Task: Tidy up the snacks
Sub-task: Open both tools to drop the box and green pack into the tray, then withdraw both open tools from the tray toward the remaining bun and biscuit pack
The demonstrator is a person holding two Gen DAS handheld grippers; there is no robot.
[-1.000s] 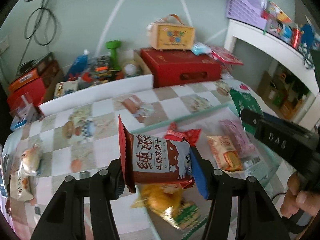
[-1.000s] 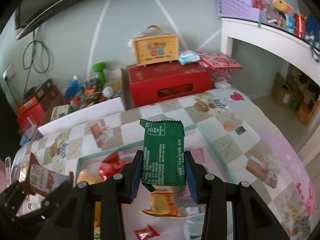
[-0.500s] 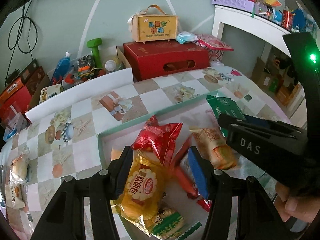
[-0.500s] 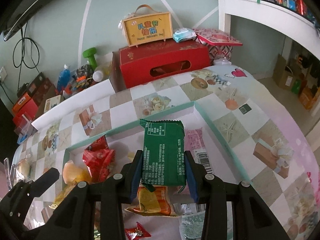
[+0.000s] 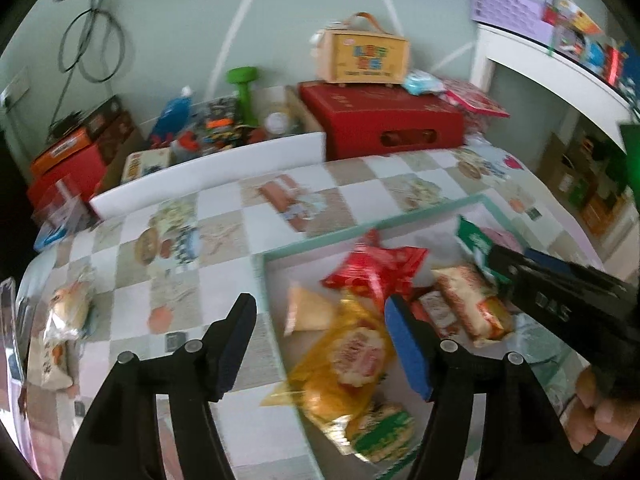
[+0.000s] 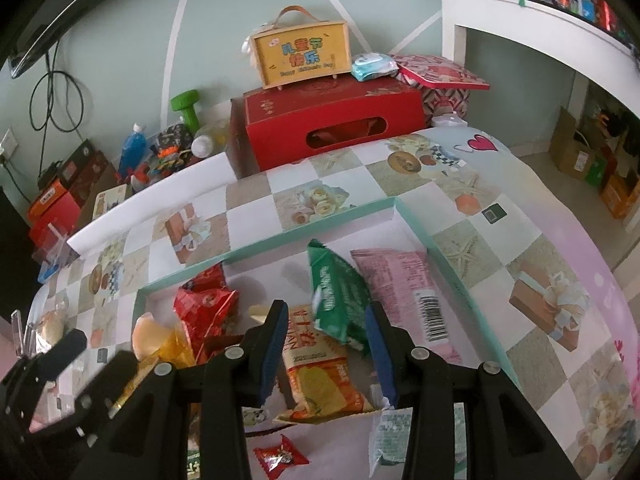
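Okay, both tools are spread and carry nothing: the left tool (image 5: 320,344) hovers over the left rim of the shallow mint-edged tray (image 6: 416,220), its jaws straddling the rim, and the right tool (image 6: 326,344) hangs over the middle of the tray with its pads clear of the green packet (image 6: 340,300), which lies tilted inside the tray, leaning on the pink packet (image 6: 404,284) beside it. Also in the tray: a red packet (image 6: 204,304) at the left, a yellow cracker packet (image 5: 344,364) near the left tool's right pad, an orange-and-white packet (image 6: 316,368) under the right tool, and a small red candy (image 6: 280,458) at the near edge. Snacks not yet in the tray: a clear-wrapped bun packet (image 5: 66,312) on the checkered counter (image 6: 248,220), well to the left of the tray and apart from it. The step in hand reads as going for the next loose snack, most likely that bun with the left tool, since it is nearer. To do it well: swing the left tool clear of the tray rim first so it doesn't snag the edge, come down with jaws wide across the packet's narrow width, grip the sealed wrapper edge or close gently, because the soft bun will squash, then lift high enough to clear the rim. The right tool should stay out of the left one's path; the left view is motion-blurred, so fine detail there is unsure.
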